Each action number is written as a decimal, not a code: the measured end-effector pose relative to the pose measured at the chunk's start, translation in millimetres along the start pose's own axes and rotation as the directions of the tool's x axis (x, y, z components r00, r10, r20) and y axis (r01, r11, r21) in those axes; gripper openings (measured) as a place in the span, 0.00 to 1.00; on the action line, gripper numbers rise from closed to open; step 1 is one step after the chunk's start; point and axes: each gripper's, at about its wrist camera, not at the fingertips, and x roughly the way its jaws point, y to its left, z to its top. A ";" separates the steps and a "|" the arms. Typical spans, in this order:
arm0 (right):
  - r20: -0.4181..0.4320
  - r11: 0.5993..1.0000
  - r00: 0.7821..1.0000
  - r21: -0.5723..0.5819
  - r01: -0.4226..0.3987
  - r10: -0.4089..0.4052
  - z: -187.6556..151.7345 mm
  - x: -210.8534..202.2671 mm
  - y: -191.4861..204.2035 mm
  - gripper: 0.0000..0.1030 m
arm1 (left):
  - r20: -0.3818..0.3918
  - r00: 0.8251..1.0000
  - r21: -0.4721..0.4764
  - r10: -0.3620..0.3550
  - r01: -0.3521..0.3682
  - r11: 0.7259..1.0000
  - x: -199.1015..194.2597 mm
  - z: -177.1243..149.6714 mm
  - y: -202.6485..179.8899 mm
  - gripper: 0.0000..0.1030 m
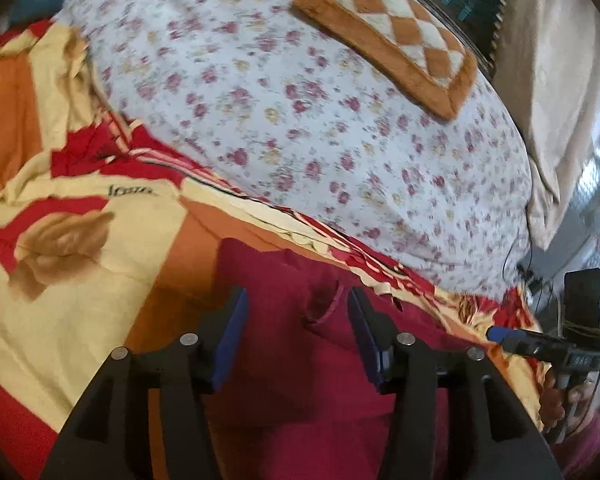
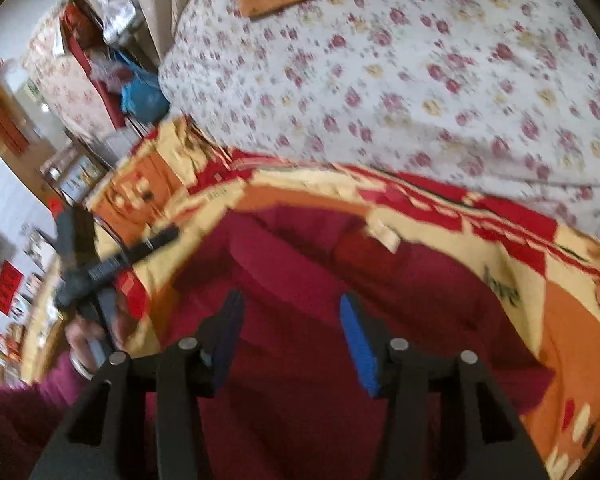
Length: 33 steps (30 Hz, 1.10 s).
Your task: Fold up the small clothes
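A dark red knit garment (image 1: 300, 340) lies on a patterned blanket on the bed. In the left wrist view my left gripper (image 1: 296, 300) is open just above it, its blue pads on either side of a fold or pocket. In the right wrist view the same garment (image 2: 300, 280) shows its collar and a white label (image 2: 384, 236), and my right gripper (image 2: 292, 304) is open above its middle. The right gripper also shows at the right edge of the left wrist view (image 1: 500, 336). The left gripper shows at the left of the right wrist view (image 2: 168, 236).
A red, orange and cream blanket (image 1: 80, 240) lies under the garment. Beyond it is a white floral bed sheet (image 1: 300, 100) with an orange and white checked cushion (image 1: 388, 36). A curtain (image 1: 556, 80) hangs at the right. Cluttered furniture and a blue bag (image 2: 140, 96) stand beside the bed.
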 end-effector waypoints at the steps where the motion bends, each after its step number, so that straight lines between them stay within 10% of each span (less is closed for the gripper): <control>1: -0.008 1.000 0.999 0.001 0.031 -0.031 -9.8 0.9 -4.6 0.52 | -0.001 1.000 0.046 0.012 -0.012 0.999 0.6 -0.1 -9.8 0.39; 10: -0.016 0.990 0.995 0.098 0.100 -0.099 -65.1 -15.3 -45.2 0.52 | -0.166 0.983 0.251 0.075 -0.032 0.967 53.4 -4.8 -49.0 0.42; 15: 0.008 0.986 0.994 0.128 0.103 -0.105 -82.5 -30.7 -56.3 0.53 | -0.294 0.956 0.250 0.003 0.074 0.966 81.4 -2.6 -51.8 0.42; 19: 0.058 0.976 0.977 0.081 0.202 -0.207 -88.8 -38.0 -51.6 0.54 | -0.305 0.951 0.320 0.057 0.046 0.946 89.5 0.7 -60.9 0.05; 23: 0.045 0.958 0.957 -0.019 0.286 -0.285 -88.7 -19.6 -42.9 0.53 | -0.320 0.947 0.196 -0.012 0.079 0.977 81.3 24.4 -61.5 0.03; 25: 0.035 0.912 0.916 -0.088 0.401 -0.399 -87.6 -1.9 -42.2 0.32 | -0.321 0.947 0.148 -0.026 0.078 0.986 76.7 36.5 -63.4 0.02; 26: 0.024 0.901 0.905 -0.084 0.426 -0.425 -86.7 2.8 -46.0 0.06 | -0.321 0.946 0.114 -0.047 0.088 0.990 72.3 43.4 -64.5 0.02; 33: 0.125 0.991 0.984 0.025 0.128 -0.130 -91.4 -59.5 -50.0 0.07 | -0.308 0.950 -0.045 -0.049 0.037 0.998 42.4 57.1 -44.2 0.01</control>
